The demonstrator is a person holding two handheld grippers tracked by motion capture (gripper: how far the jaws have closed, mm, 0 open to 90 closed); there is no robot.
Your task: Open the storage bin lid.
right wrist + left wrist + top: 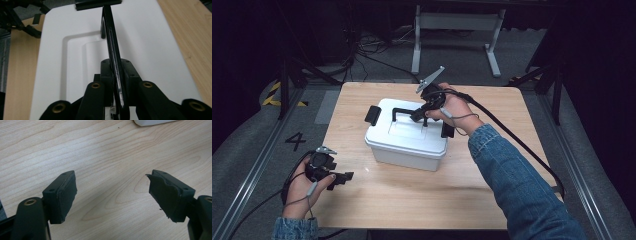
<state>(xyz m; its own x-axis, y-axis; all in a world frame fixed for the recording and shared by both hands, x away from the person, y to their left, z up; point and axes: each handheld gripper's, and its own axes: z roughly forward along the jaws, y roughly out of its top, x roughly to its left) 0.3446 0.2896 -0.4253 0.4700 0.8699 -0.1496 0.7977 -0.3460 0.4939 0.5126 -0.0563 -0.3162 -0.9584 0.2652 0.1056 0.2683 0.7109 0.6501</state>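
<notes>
A white lidded box stands in the middle of the wooden table, with black latches on its ends. Its black carry handle is raised above the lid. My right gripper is shut on that handle, which runs as a thin bar between the two jaws. My left gripper hovers near the table's front left, apart from the box. It stands open over bare wood with nothing between its pads.
A corner of the white box shows at the top of the left gripper view. Beyond the table's far edge are a white stand, cables on the grey floor, and a "4" mark at left.
</notes>
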